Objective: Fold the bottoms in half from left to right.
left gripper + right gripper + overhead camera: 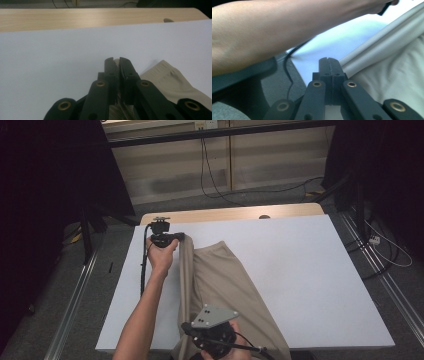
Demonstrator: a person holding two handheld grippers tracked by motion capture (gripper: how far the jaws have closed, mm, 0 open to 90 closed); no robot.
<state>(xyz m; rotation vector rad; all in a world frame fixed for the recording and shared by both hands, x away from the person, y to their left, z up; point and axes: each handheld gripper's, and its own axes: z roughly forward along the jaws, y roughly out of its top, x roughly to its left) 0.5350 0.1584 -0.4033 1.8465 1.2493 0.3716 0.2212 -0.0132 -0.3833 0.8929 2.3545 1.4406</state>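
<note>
Clearly one beige cloth (225, 280) — left claw (186, 237) and right claw (329, 61) both clamped on it.

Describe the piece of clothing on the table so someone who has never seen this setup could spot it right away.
Start at the white table in the middle of the room. Near its left half lies a beige garment, running from mid-table to the near edge. It is the one soft, tan thing there, its left edge pinched by the left gripper.

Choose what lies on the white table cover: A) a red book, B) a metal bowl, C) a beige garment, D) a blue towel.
C: a beige garment lies lengthwise on the white table cover, its left edge bunched into a fold.
</note>
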